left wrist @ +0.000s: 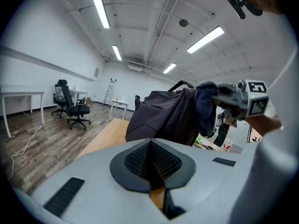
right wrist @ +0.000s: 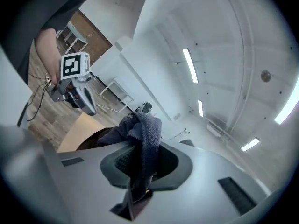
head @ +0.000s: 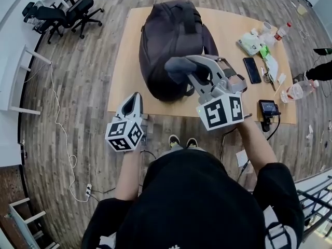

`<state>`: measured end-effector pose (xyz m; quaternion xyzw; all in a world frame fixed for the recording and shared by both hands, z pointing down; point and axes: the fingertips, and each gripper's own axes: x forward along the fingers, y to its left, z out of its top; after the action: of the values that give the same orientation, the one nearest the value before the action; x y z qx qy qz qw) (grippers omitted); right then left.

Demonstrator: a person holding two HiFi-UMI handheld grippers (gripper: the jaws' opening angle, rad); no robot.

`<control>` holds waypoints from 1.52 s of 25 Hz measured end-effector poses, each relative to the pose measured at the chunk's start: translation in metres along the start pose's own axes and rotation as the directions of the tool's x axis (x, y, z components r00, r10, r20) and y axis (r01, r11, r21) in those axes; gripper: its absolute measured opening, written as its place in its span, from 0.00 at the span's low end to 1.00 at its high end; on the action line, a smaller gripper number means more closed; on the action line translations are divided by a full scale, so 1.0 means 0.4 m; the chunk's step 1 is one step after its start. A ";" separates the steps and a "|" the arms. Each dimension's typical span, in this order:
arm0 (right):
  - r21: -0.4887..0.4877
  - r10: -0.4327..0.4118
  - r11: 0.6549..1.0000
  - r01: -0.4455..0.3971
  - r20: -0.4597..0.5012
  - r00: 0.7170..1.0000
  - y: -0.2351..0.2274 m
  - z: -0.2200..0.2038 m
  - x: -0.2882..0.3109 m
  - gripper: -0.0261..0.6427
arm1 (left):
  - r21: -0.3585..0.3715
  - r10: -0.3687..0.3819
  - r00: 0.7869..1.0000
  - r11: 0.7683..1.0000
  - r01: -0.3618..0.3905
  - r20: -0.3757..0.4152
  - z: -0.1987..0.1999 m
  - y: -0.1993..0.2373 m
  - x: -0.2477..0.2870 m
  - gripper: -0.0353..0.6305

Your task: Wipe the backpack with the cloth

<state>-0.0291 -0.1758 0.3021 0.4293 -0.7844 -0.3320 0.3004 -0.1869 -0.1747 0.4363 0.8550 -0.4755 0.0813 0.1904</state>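
Both sets of fingers (left wrist: 135, 161) closed: our right gripper (head: 193, 69) pinches the cloth (right wrist: 142, 134) over the backpack (head: 171, 35), prob. to start wiping; left gripper (head: 137, 96) empty, parked aside.

We see bright, even light from ceiling strip lights (left wrist: 99, 7), strong fisheye bending and dark vignetted corners.

Office-like workroom: swivel chairs (head: 80, 8), white desks (left wrist: 21, 93), strip lights (left wrist: 100, 8).
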 end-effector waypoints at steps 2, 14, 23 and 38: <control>-0.033 -0.081 0.996 0.081 0.021 0.997 -0.087 0.026 -0.003 0.12 | 0.001 -0.001 1.000 1.000 0.001 0.003 0.004 0.002 0.000 0.08; 0.062 -0.131 0.990 0.128 0.042 0.991 -0.086 0.033 0.035 0.12 | -0.011 0.011 1.000 1.000 -0.011 0.017 0.008 0.011 -0.016 0.08; 0.109 -0.067 0.992 0.057 0.090 0.994 0.143 -0.015 0.028 0.11 | -0.018 0.004 1.000 1.000 -0.004 -0.001 -0.011 0.018 -0.013 0.08; 0.171 0.189 0.969 -0.177 -0.059 0.980 0.511 -0.205 0.153 0.11 | -0.032 0.022 1.000 0.999 -0.022 -0.021 -0.042 0.081 -0.033 0.08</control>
<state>-0.0914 -0.1669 0.5218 0.3907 -0.8336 -0.2205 0.3224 -0.2205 -0.1731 0.4554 0.8457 -0.4841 0.0846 0.2081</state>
